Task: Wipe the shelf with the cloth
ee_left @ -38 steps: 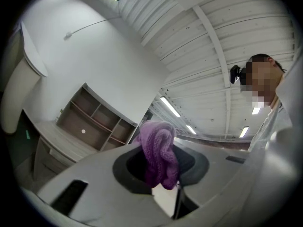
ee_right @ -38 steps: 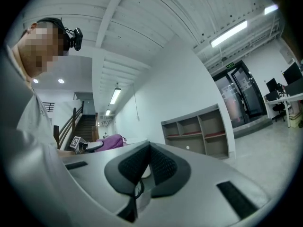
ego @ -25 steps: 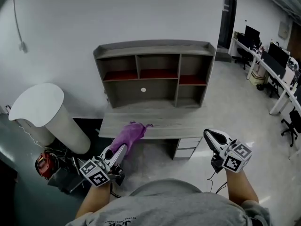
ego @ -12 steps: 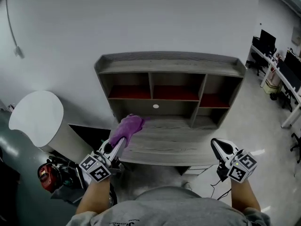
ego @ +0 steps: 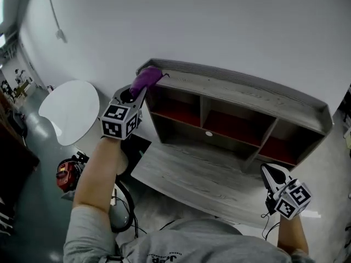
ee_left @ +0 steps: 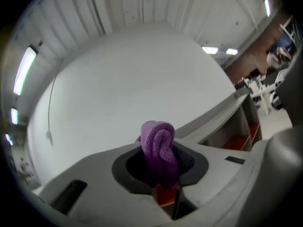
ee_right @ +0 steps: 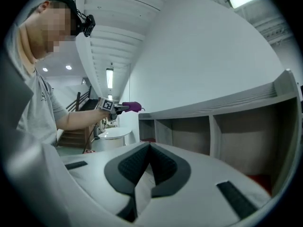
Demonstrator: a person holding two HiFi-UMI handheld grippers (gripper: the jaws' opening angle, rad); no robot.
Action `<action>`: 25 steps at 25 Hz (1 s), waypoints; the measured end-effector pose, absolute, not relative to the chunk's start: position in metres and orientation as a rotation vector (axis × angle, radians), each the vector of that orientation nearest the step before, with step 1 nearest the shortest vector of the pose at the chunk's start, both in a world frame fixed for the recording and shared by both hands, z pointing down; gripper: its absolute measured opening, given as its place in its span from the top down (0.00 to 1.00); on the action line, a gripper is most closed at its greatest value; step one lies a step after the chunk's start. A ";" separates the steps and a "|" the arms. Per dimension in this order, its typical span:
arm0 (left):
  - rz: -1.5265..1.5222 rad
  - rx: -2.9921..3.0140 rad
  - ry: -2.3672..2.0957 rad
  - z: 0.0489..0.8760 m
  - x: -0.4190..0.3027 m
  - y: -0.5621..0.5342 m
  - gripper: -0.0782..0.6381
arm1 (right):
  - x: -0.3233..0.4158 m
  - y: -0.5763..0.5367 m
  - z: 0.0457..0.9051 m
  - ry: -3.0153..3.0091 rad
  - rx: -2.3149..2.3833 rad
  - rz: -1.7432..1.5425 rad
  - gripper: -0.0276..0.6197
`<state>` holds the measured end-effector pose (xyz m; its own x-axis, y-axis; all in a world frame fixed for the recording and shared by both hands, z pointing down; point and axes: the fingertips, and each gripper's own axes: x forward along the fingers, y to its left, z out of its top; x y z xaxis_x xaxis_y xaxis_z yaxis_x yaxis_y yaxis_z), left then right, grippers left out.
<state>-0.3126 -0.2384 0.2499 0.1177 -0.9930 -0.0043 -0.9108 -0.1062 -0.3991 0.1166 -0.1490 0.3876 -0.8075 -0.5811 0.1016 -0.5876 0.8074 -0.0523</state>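
A purple cloth (ego: 146, 79) is bunched between the jaws of my left gripper (ego: 136, 93), which is raised to the left end of the shelf's top board (ego: 236, 86). In the left gripper view the cloth (ee_left: 159, 148) sticks up from the shut jaws, with the shelf top (ee_left: 218, 112) running off to the right. The grey wooden shelf unit has red-floored compartments (ego: 230, 124) and stands on a grey desk (ego: 197, 179). My right gripper (ego: 272, 175) hovers low at the desk's right front, jaws together and empty. From the right gripper view I see the left gripper (ee_right: 116, 107) with the cloth (ee_right: 132, 107).
A white round-topped stand (ego: 70, 109) is to the left of the desk. A red device (ego: 67, 173) and cables lie on the floor beneath it. A white wall (ego: 219, 26) rises behind the shelf. A cable (ego: 55, 15) hangs on the wall at upper left.
My left gripper has lifted the cloth from the desk surface up to the left end of the shelf's top board. The right gripper stays low at the right.
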 end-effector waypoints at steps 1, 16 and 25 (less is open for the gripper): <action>-0.503 -2.023 1.871 0.241 -0.324 -0.262 0.75 | 0.112 -0.155 0.389 -2.903 0.936 0.125 0.93; -2.052 -1.494 0.990 0.344 -0.396 -0.436 0.76 | 0.034 -0.183 0.406 -2.726 1.146 0.228 0.93; -1.792 -2.084 1.030 0.340 -0.278 -0.440 0.77 | 0.107 -0.195 0.416 -2.767 1.227 0.331 0.93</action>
